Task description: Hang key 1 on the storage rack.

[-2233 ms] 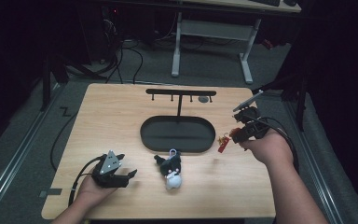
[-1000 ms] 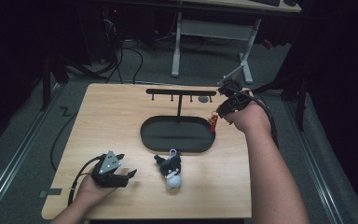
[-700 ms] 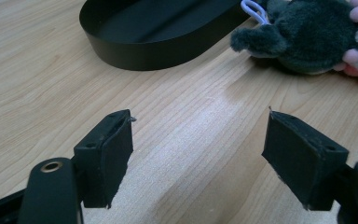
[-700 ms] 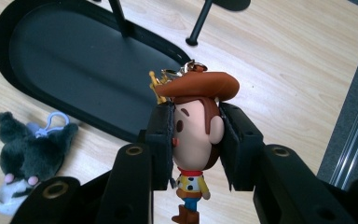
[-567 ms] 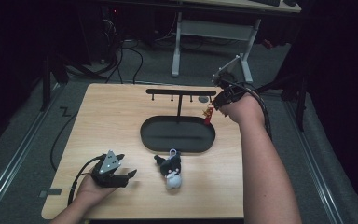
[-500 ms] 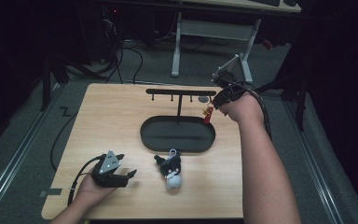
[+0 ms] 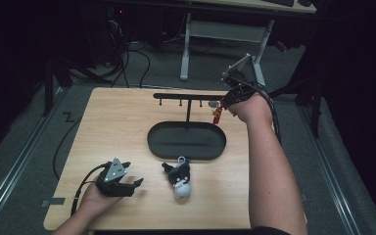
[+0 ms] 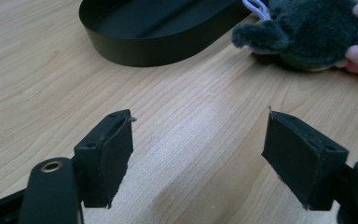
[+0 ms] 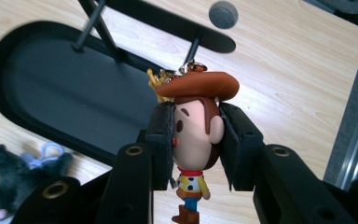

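Right gripper (image 9: 193,140) clamped on cowboy charm (image 9: 196,135), clasp just under rack (image 9: 168,21) peg: hanging step. Next: hook clasp over peg. Left gripper (image 8: 198,156) apart, idle.

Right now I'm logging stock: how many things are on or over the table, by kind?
Keychain toys: 2 (cowboy figure, grey plush)
Hanging rack with oval tray base: 1
Hand-held grippers: 2 (left gripper, right gripper)
Total: 5
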`<state>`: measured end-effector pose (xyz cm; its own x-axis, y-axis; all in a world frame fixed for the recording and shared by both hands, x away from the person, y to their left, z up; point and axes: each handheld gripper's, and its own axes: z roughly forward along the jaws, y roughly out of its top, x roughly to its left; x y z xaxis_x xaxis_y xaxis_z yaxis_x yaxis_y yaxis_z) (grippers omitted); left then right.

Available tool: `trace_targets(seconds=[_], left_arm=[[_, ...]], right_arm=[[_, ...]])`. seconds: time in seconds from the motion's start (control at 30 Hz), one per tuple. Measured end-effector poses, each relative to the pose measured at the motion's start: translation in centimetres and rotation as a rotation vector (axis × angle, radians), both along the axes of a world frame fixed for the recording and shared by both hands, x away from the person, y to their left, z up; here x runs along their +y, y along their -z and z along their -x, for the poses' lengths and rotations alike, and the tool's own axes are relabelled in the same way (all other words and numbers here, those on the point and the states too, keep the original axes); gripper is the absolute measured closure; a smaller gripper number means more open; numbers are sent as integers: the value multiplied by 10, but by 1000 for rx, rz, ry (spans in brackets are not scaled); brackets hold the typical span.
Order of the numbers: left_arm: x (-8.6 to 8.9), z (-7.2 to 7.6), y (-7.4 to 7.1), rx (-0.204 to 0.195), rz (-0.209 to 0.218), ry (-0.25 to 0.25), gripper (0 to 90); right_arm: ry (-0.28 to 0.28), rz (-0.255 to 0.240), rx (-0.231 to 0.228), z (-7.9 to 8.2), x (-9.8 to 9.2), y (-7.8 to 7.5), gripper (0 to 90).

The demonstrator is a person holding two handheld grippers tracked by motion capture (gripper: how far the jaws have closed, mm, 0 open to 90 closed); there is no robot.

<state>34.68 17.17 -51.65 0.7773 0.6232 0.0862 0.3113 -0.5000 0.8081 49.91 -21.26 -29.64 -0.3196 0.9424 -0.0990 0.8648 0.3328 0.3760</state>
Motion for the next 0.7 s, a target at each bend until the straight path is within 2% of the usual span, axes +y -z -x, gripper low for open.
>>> trace_targets(seconds=[0.4,0.7], left_arm=[[0,0,0,-1,1,2,245],[-1,1,1,2,-7,4,245]], right_arm=[[32,-4,15,4,-12,12,674],[33,-28,43,3,-15,46,672]])
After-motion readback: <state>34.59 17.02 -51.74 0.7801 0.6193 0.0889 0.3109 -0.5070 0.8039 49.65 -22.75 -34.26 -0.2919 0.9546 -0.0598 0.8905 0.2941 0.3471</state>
